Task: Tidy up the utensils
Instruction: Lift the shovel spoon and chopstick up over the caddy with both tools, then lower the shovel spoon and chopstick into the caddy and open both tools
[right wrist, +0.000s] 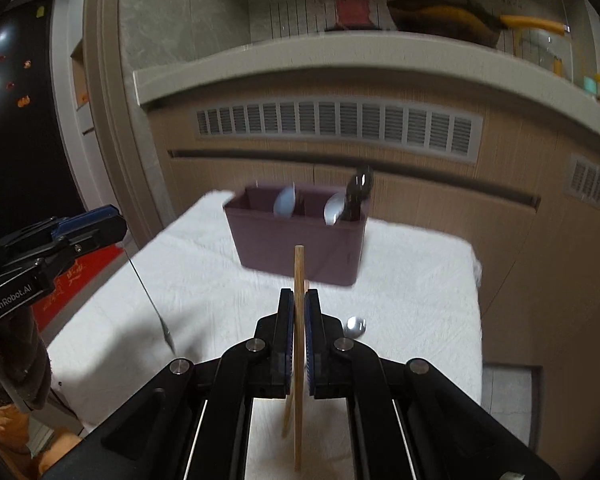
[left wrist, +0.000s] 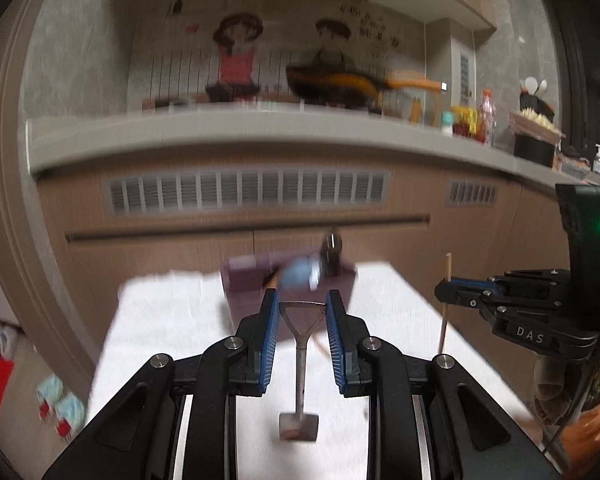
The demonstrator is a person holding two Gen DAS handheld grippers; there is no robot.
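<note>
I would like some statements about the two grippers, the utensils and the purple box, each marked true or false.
1. The right gripper is shut on wooden chopsticks. True.
2. The left gripper holds a blue spoon. False: it holds a small metal shovel-shaped utensil by its triangular handle.
3. The purple box already contains utensils. True.
4. The purple box stands on a bare wooden floor. False: it stands on a white cloth.
5. A metal spoon lies on the cloth. True.
</note>
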